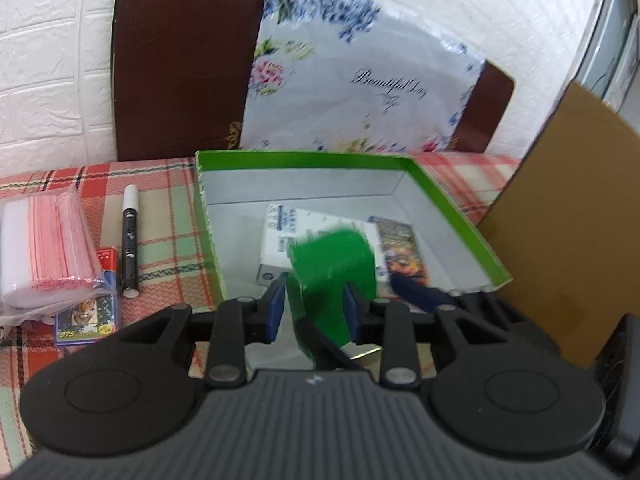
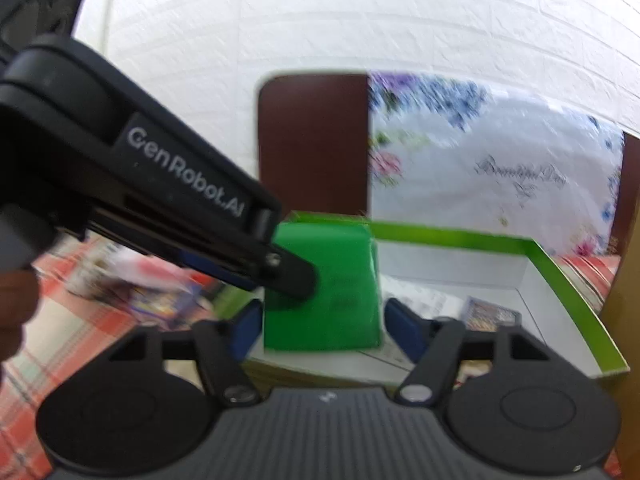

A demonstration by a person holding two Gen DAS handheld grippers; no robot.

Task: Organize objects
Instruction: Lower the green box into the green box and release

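Box (image 1: pixel 332 276), green, is clamped narrow between the left gripper (image 1: pixel 314 304) pads, raised over the open tray (image 1: pixel 460 204). Right gripper (image 2: pixel 324 320) jaws stand wide around the box; contact cannot be told. Marker (image 1: pixel 130 240) lies on the tablecloth.

Solid green block (image 1: pixel 334 264) at centre; box (image 1: pixel 452 200) with green rim and grey-white interior; red-and-cream plaid tablecloth (image 1: pixel 160 208) at nine o'clock bearing a black, white-capped marker (image 1: pixel 130 240); dark brown chair (image 1: pixel 184 64) with floral white cloth (image 1: pixel 360 92) at twelve o'clock.
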